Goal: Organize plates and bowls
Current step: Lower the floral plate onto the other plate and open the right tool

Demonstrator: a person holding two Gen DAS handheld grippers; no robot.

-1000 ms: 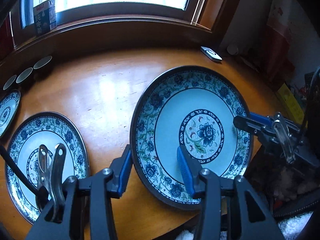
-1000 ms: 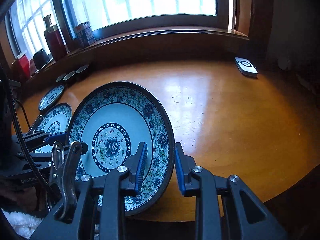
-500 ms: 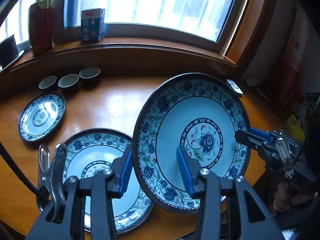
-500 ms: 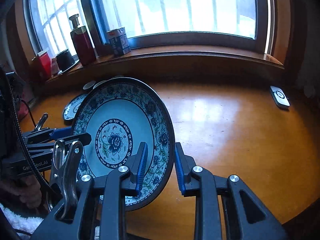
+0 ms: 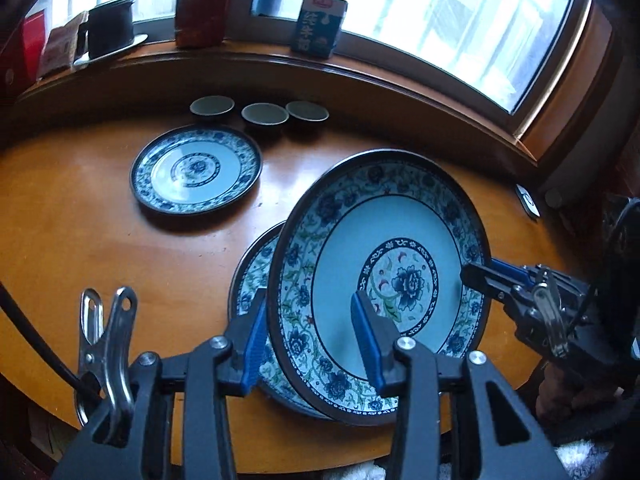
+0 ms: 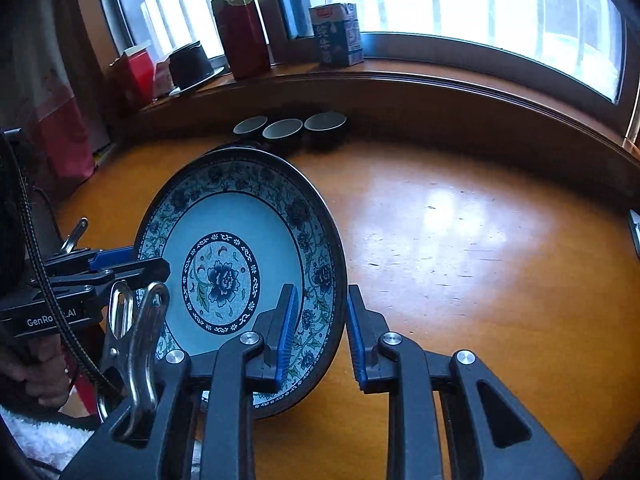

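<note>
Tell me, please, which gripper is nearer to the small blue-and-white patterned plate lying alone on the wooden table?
Left. The left gripper grips the big plate's rim on the side towards the small plate; the right gripper grips its opposite rim, farther away.

The big plate (image 5: 384, 280) has a pale blue centre with a dark blue flower medallion, a white band of blue blossoms and green vines, and a dark rim. The small plate (image 5: 196, 168) toward the table's far edge repeats that blue-and-white pattern. The table (image 6: 460, 248) is glossy orange-brown. The gripper pads (image 6: 286, 336) are bright blue on black.
</note>
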